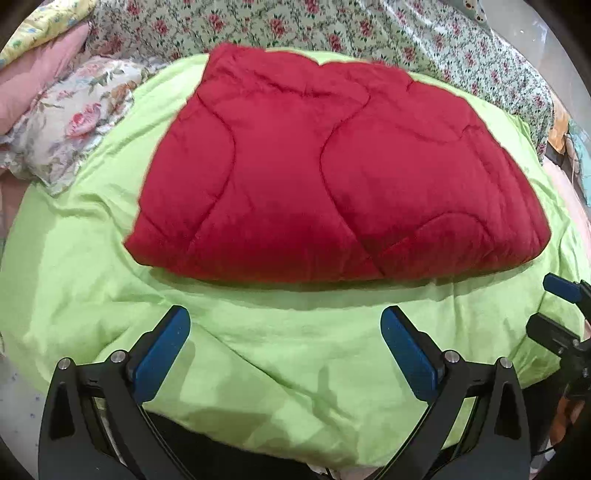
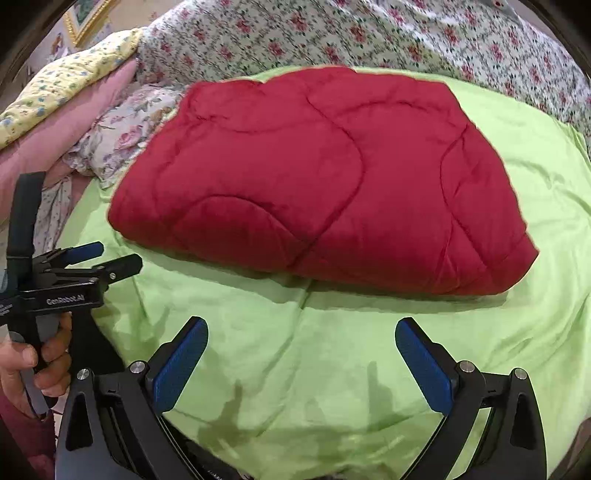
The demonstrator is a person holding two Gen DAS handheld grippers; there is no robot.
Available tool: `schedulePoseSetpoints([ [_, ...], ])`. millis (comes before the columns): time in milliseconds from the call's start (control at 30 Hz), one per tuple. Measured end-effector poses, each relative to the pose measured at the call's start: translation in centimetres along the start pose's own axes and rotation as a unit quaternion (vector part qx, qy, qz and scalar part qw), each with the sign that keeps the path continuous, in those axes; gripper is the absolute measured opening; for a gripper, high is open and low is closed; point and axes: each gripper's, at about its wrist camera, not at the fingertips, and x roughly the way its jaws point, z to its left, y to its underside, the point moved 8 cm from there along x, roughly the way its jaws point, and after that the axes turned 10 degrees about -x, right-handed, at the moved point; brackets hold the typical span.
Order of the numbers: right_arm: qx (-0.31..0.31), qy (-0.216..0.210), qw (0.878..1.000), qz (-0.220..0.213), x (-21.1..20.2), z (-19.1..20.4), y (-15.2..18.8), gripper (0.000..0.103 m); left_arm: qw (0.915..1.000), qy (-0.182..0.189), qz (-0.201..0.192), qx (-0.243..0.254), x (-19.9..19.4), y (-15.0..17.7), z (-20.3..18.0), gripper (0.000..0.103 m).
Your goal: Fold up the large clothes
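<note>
Sheet (image 1: 92, 258): lime green, wrinkled, spread over the bed.
Pillow (image 1: 70, 122): rose print, at the left edge of the sheet.
Bedspread (image 1: 369, 33): small red flowers, bunched behind.
Frame (image 2: 86, 18): gilt, top left.

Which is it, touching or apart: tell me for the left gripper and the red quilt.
Apart. The left wrist view shows the left gripper open, with bare green sheet between it and the red quilt.

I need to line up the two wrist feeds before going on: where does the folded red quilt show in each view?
Left wrist: the red quilt fills the centre, lying on the green sheet, beyond the open left gripper.
Right wrist: the red quilt sits centre, slightly left, beyond the open right gripper.
Shared landmark: the rose-print pillow at the quilt's left.
</note>
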Motion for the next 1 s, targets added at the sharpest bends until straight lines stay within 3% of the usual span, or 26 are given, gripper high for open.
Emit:
schedulePoseSetpoints([
  [100,0.004,-0.014,1.0,-0.018,-2.2,0.4,-1.3,0.102,0.9998,0.018,-0.001,-0.004,-2.1,-0.8,-0.6,0.103],
  [300,-0.016,-0.014,0.998,-0.051,-5.0,1.0,-3.1,0.103,0.9998,0.012,-0.012,0.006,-3.3,-1.7,-1.1,0.103],
  [633,0.028,-0.001,0.999,-0.03,-0.7,-0.8,-2.8,0.103,0.9994,-0.032,-0.008,-0.009,-0.1,-2.7,-0.9,0.103],
  [1000,0.027,0.018,0.999,-0.021,1.7,-1.8,-4.6,0.103,0.9994,-0.033,-0.007,-0.012,1.5,-4.7,-1.8,0.103],
])
